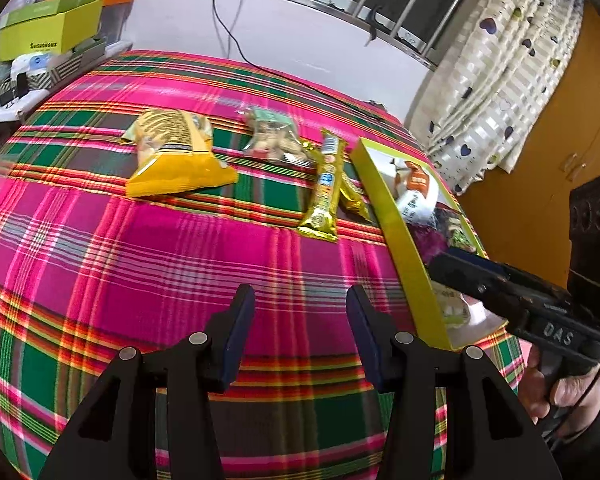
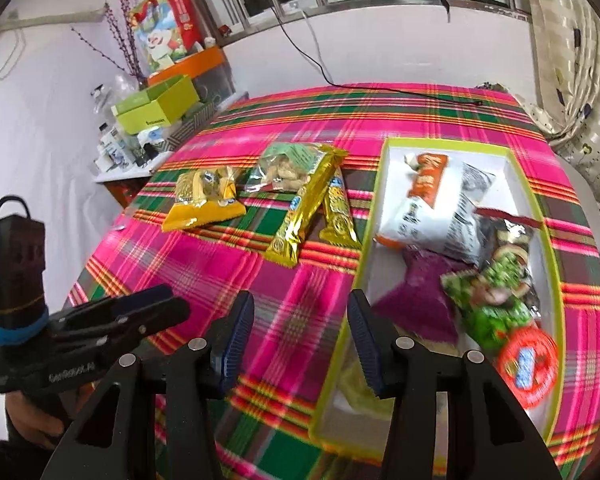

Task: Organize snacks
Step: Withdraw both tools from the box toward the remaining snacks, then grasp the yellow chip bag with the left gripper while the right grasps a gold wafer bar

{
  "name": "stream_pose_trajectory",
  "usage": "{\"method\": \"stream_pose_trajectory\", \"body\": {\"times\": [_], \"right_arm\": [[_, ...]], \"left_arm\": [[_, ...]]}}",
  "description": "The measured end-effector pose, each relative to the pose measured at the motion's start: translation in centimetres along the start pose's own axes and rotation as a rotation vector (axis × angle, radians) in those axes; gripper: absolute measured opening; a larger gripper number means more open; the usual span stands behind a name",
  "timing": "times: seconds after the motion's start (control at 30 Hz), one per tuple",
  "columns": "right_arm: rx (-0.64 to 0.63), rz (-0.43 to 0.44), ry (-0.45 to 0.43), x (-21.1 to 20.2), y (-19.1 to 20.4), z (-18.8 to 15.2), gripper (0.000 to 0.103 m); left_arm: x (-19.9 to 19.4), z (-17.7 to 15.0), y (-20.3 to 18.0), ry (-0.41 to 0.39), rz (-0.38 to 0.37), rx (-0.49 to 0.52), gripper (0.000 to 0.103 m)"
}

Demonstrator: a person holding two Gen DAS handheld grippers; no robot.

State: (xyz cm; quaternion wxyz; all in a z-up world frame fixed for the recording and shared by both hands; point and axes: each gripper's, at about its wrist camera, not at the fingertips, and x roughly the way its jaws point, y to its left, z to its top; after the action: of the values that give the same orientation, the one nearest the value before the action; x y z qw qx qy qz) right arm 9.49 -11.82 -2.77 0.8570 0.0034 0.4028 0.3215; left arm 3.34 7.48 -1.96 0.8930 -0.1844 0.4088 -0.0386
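A yellow-green box (image 2: 380, 184) with a white inside lies at the right of the plaid table and holds several snack packs: an orange-white one (image 2: 428, 184), a purple one (image 2: 416, 296), a green one (image 2: 488, 300) and a red round one (image 2: 528, 364). The box also shows in the left wrist view (image 1: 396, 232). On the cloth lie a yellow chip bag (image 1: 176, 156), a clear bag of nuts (image 1: 272, 136) and two gold bars (image 1: 328, 188). My left gripper (image 1: 300, 328) is open and empty over the cloth. My right gripper (image 2: 300, 332) is open and empty at the box's near left wall.
The table carries a pink and green plaid cloth (image 1: 140, 260). A side shelf at the far left holds a green carton (image 1: 48, 28) and small clutter. A black cable (image 2: 400, 90) lies along the far edge. A curtain (image 1: 500, 80) hangs at the right.
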Motion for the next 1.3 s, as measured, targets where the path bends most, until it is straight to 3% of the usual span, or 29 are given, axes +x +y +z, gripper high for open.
{"method": "stream_pose_trajectory", "body": {"times": [0.2,0.6,0.77,1.17,1.3], "right_arm": [[-0.003,0.003,0.015,2.6,0.5,1.9,0.041],[0.043,-0.016,0.070,9.0,0.3,5.5,0.041],[0.057,-0.031,0.079,10.6,0.2,6.3,0.041],[0.052,-0.103,0.077,12.1,0.0,7.7,0.040],[0.056,-0.139,0.076,12.3,-0.3,8.0,0.029]], "left_arm": [[-0.2,0.8,1.7,-0.015,0.017,-0.018,0.049],[-0.1,4.9,6.3,-0.083,0.071,-0.109,0.049],[0.4,6.8,7.6,-0.110,0.117,-0.138,0.062],[5.2,9.5,8.7,-0.043,0.189,-0.162,0.065],[6.7,9.7,9.0,-0.003,0.246,-0.173,0.065]]}}
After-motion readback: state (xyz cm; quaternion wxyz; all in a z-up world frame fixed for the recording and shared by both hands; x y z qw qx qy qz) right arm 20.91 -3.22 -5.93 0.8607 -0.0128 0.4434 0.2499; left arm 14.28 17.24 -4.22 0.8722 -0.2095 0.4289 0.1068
